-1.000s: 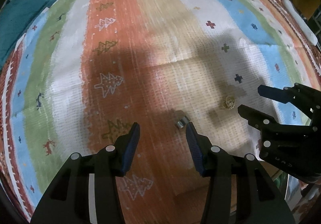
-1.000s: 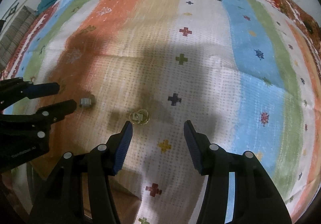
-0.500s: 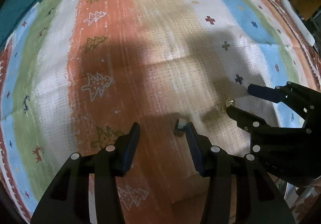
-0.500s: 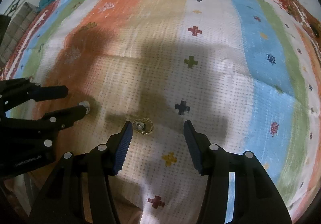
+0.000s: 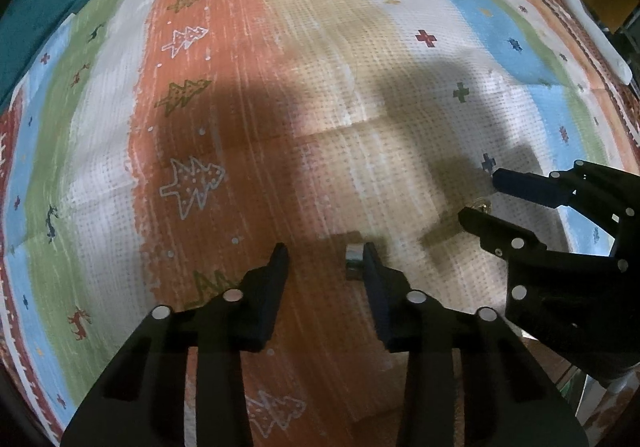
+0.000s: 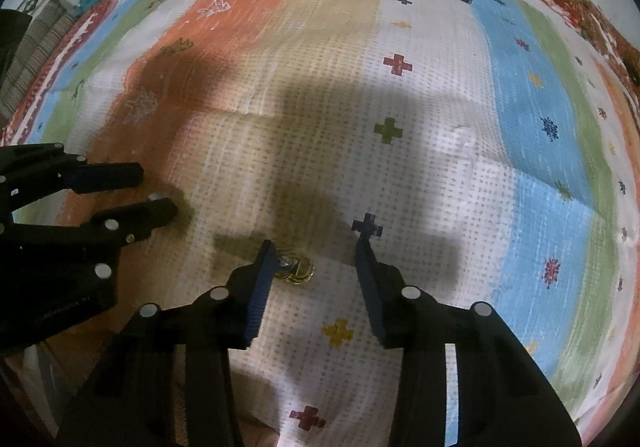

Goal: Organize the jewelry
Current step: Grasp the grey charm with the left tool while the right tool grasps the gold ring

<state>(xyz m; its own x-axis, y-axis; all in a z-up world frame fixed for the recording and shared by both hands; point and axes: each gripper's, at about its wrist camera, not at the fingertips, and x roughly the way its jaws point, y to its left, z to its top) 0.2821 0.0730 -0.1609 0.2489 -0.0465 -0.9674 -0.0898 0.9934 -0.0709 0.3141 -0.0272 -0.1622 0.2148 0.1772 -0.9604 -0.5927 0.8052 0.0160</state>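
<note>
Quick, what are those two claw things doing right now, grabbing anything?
Left gripper: open, jaws just closing; silver ring against one finger, not clamped.
Right gripper: open, jaws just closing; gold jewelry beside one finger, not clamped.

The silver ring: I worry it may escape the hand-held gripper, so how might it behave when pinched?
The silver ring looks small, smooth and metallic, so it is probably stiff, light and slippery. It lies against one finger of the left hand-held gripper, whose jaws have just been closing, off-centre, so it may slide or roll. The woven cloth should slow it.
</note>
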